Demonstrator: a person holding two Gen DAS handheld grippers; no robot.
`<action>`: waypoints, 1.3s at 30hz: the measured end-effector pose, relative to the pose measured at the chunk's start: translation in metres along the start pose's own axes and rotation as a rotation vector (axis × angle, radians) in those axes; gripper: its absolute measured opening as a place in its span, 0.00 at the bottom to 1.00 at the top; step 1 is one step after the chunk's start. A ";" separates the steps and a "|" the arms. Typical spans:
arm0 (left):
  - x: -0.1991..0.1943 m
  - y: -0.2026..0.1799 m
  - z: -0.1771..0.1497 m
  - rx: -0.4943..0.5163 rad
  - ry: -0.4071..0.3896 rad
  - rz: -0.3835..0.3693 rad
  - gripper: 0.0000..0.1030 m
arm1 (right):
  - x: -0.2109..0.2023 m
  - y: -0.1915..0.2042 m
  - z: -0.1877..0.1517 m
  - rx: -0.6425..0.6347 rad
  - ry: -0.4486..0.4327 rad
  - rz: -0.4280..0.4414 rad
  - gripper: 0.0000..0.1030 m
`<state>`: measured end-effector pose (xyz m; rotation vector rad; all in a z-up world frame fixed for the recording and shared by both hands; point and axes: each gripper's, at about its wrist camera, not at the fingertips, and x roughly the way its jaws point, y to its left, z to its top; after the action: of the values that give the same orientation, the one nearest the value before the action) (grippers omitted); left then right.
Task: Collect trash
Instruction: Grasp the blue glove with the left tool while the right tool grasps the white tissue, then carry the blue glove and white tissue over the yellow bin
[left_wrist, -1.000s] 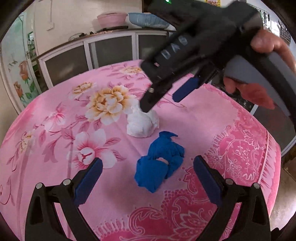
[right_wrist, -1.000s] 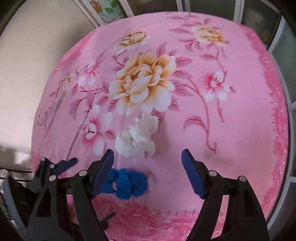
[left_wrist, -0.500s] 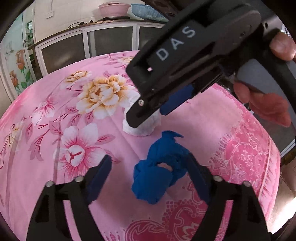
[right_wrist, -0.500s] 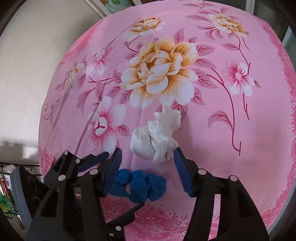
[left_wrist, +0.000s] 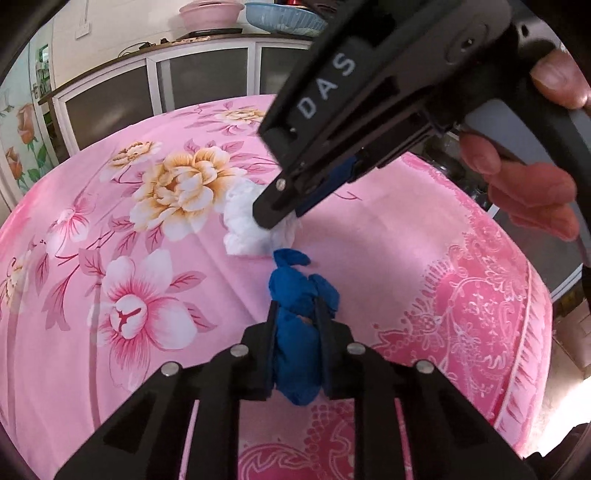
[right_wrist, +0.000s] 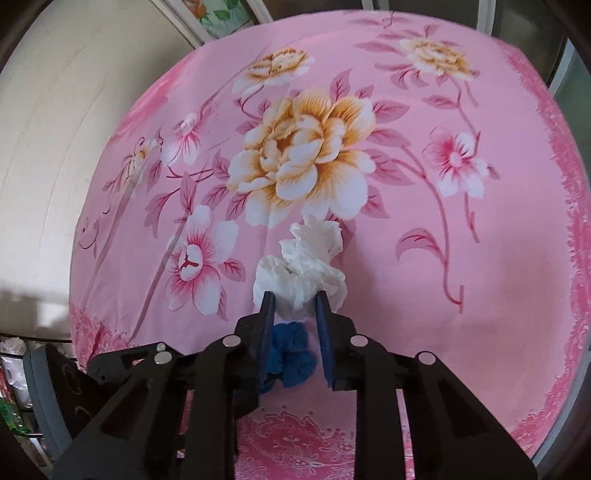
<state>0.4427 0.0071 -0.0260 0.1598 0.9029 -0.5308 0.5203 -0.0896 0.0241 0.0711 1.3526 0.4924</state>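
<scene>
A crumpled blue wad (left_wrist: 299, 325) lies on the pink floral tablecloth (left_wrist: 110, 369). My left gripper (left_wrist: 295, 314) is shut on it, jaws pressing both sides. Just beyond lies a crumpled white tissue wad (left_wrist: 240, 229). My right gripper (left_wrist: 280, 214) reaches down from the upper right and is shut on the white wad. In the right wrist view the right gripper (right_wrist: 293, 299) pinches the white tissue wad (right_wrist: 306, 262), and the blue wad (right_wrist: 291, 354) shows behind the jaws with the left gripper's black frame at lower left.
The round table's edge (left_wrist: 532, 332) drops off at the right. A grey-panelled cabinet (left_wrist: 110, 99) stands behind the table with a pink basin (left_wrist: 210, 16) and a blue basin (left_wrist: 284, 18) on top. A pale wall (right_wrist: 55, 129) is beside the table.
Both grippers were open around the wads; now the left has closed on the blue wad and the right has closed on the white tissue wad.
</scene>
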 end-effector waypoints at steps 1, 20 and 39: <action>-0.005 0.002 0.000 0.001 -0.004 -0.001 0.16 | -0.004 -0.001 -0.001 0.006 -0.009 0.006 0.20; -0.089 -0.022 -0.039 -0.039 -0.094 -0.028 0.16 | -0.072 -0.012 -0.067 0.041 -0.114 0.010 0.20; -0.103 -0.100 -0.075 -0.062 -0.106 -0.133 0.16 | -0.145 -0.095 -0.253 0.233 -0.279 0.024 0.20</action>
<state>0.2878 -0.0146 0.0173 0.0147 0.8296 -0.6285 0.2908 -0.2877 0.0674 0.3363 1.1301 0.3289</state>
